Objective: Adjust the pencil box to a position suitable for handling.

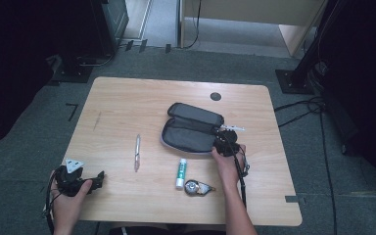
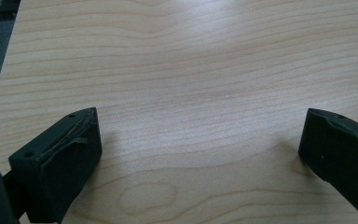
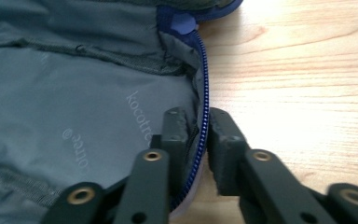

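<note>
The left gripper (image 1: pixel 98 180) rests at the near left corner of the table (image 1: pixel 127 98), held in the person's left hand (image 1: pixel 68 196), its grey three-cornered plate (image 1: pixel 73 164) on top. In the left gripper view its jaws stand wide apart over bare wood grain, with nothing between them.

Moving right across the high view, a pen (image 1: pixel 137 152) lies alone on the wood, pointing roughly away from the person, well apart from the left gripper. Farther right, a glue stick (image 1: pixel 180 173) with a green label lies near the front, and just beside it, to its right, sits a small correction-tape dispenser (image 1: pixel 197 187).

Behind these, near the table's middle, the dark pencil case (image 1: pixel 191 128) lies unzipped and spread open, its two halves side by side. A white pen-like item (image 1: pixel 232 128) pokes out at the case's right end; what it is exactly is too small to tell.

The right gripper (image 1: pixel 223 145), held in the right hand (image 1: pixel 230 164), sits at the case's near right corner. In the right gripper view its jaws are drawn narrow on the case's edge (image 3: pixel 200 130), one jaw inside against the grey lining and the other outside over the table, with the blue zipper (image 3: pixel 204 84) running up between them. The pads appear to pinch that zipper edge.
</note>
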A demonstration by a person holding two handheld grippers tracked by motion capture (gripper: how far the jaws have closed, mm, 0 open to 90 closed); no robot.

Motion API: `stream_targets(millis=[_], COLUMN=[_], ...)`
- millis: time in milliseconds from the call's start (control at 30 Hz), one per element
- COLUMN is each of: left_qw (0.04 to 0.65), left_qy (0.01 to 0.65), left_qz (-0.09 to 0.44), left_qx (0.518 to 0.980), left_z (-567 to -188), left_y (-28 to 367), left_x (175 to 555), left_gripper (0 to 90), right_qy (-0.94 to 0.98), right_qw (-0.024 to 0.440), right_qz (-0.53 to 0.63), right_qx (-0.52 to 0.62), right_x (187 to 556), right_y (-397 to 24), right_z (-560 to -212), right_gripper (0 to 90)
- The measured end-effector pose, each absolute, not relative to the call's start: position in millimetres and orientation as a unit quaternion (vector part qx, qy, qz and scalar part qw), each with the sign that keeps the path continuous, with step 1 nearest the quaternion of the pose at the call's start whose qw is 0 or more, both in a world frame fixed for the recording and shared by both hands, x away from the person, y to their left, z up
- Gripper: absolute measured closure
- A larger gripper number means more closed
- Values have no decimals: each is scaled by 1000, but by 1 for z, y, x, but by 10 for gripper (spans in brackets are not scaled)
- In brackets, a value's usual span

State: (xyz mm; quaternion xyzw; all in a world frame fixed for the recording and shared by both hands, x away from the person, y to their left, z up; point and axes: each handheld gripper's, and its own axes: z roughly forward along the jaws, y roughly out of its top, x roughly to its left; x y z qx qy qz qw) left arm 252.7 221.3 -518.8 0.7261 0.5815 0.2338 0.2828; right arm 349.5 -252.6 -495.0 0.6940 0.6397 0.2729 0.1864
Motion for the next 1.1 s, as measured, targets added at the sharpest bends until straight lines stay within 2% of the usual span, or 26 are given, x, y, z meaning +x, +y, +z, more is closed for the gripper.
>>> stream_targets(millis=[267, 633, 800, 833, 867, 933, 1100], left_qw=[283, 283, 283, 283, 283, 283, 283], left_qy=[582, 582, 582, 582, 582, 582, 582], left_qz=[234, 234, 234, 234, 234, 234, 234], left_qx=[726, 726, 726, 726, 726, 726, 726], left_z=[-519, -519, -519, -519, -519, -519, -519], left_y=[221, 221, 221, 221, 221, 221, 221], left_x=[253, 253, 253, 253, 253, 253, 253], left_gripper=[0, 0, 0, 0, 0, 0, 0], right_qy=[630, 634, 648, 648, 649, 658, 679], right_qw=[194, 190, 187, 187, 186, 198, 195], right_qz=[288, 300, 318, 318, 324, 340, 368], right_qx=[695, 687, 667, 667, 663, 643, 604], right_x=[351, 347, 337, 337, 334, 324, 308], right_y=[-249, -235, -235, -235, -236, -240, -245], right_z=[-494, -496, -489, -489, -486, -476, -464], right_gripper=[865, 840, 640, 640, 603, 493, 336])
